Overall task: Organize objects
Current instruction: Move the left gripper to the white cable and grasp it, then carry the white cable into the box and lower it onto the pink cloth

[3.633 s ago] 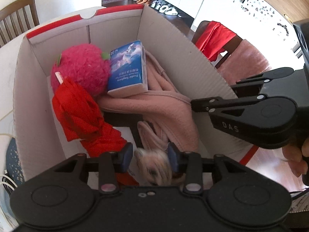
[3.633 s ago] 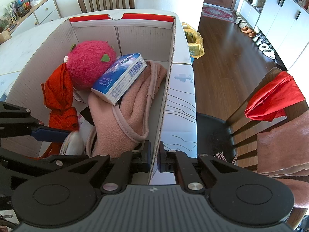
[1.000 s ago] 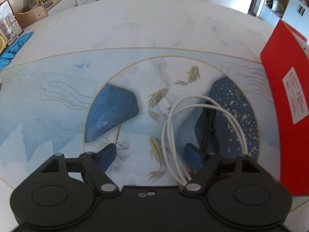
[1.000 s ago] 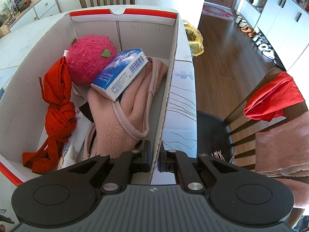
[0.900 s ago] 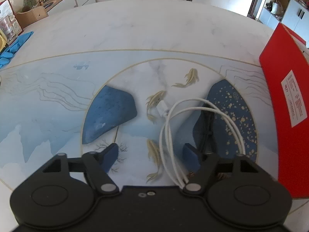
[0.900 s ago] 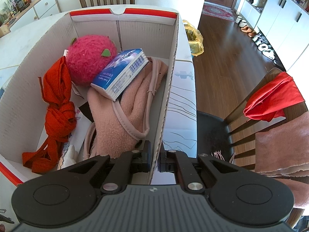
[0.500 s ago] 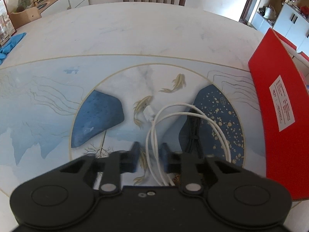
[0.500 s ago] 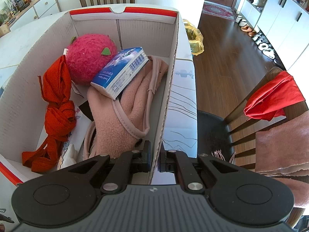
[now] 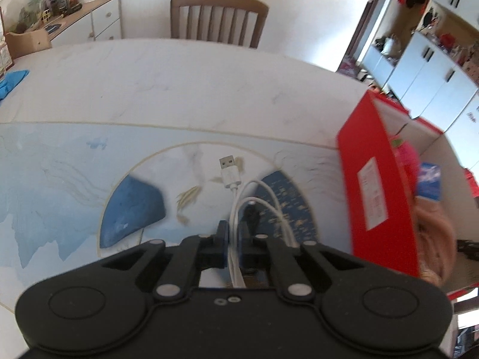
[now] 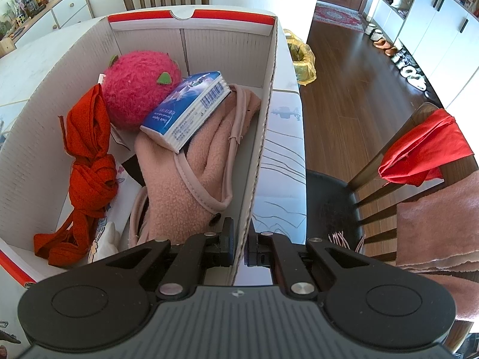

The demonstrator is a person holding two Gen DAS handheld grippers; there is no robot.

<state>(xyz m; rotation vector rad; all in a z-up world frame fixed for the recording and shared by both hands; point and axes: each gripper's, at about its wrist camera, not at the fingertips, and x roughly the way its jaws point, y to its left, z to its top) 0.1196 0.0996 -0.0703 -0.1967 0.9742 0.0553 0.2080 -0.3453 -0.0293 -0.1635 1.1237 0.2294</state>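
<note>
A coiled white USB cable (image 9: 236, 197) hangs just above the painted table (image 9: 179, 83), its plug (image 9: 229, 172) pointing away. My left gripper (image 9: 235, 239) has its jaws closing, and the pads press on the cable's strands. The red-sided cardboard box (image 9: 374, 191) stands to the right. In the right wrist view my right gripper (image 10: 239, 243) is shut on the box's near right wall (image 10: 263, 137). Inside lie a pink plush fruit (image 10: 137, 86), a blue tissue pack (image 10: 185, 110), a pink fleece garment (image 10: 191, 185) and a knotted red cloth (image 10: 89, 155).
A wooden chair (image 9: 218, 18) stands at the table's far side, with a cluttered sideboard (image 9: 74, 27) behind on the left. A blue cloth (image 9: 12, 80) lies at the left edge. Right of the box is a chair (image 10: 329, 203) draped with red fabric (image 10: 425, 146).
The left jaws went from wide open to pinching the white cable, and the gripper rose and tilted up, lifting the cable. The right gripper and the box's contents stayed put.
</note>
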